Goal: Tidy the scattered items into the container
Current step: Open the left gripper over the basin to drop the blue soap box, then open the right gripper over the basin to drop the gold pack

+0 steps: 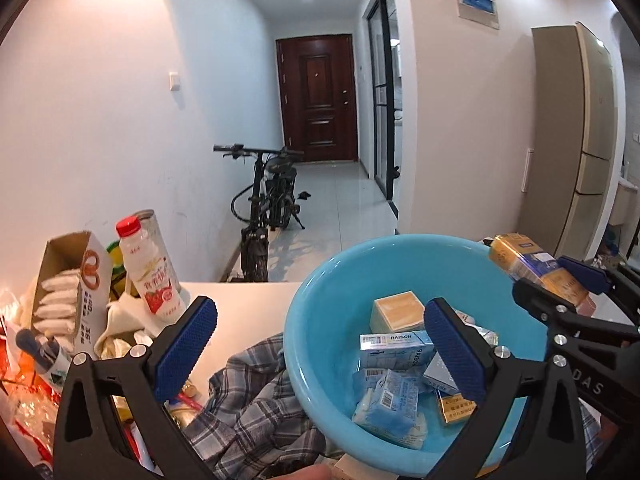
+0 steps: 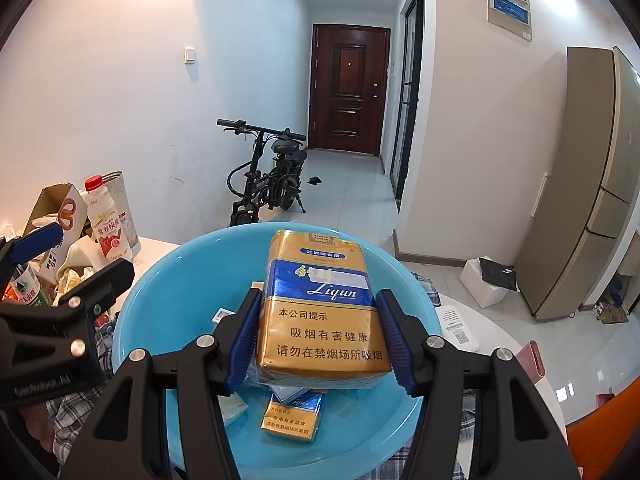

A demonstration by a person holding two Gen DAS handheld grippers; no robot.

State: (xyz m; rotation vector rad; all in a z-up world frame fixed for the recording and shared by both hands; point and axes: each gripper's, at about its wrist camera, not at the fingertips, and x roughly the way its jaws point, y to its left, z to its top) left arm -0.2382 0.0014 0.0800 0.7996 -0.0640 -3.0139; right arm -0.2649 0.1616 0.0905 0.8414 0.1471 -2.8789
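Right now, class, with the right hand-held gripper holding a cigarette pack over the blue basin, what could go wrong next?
1. The right hand-held gripper grips the Liqun cigarette pack only at its lower part, so it may tip out.
2. The blue basin rests partly on a plaid shirt, so a dropped pack might rock it.
3. The open left hand-held gripper sits near the rim and could knock it.

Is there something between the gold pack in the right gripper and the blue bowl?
Nothing visible. The right gripper holds the gold pack directly above the open blue bowl; only packs already dropped lie below.
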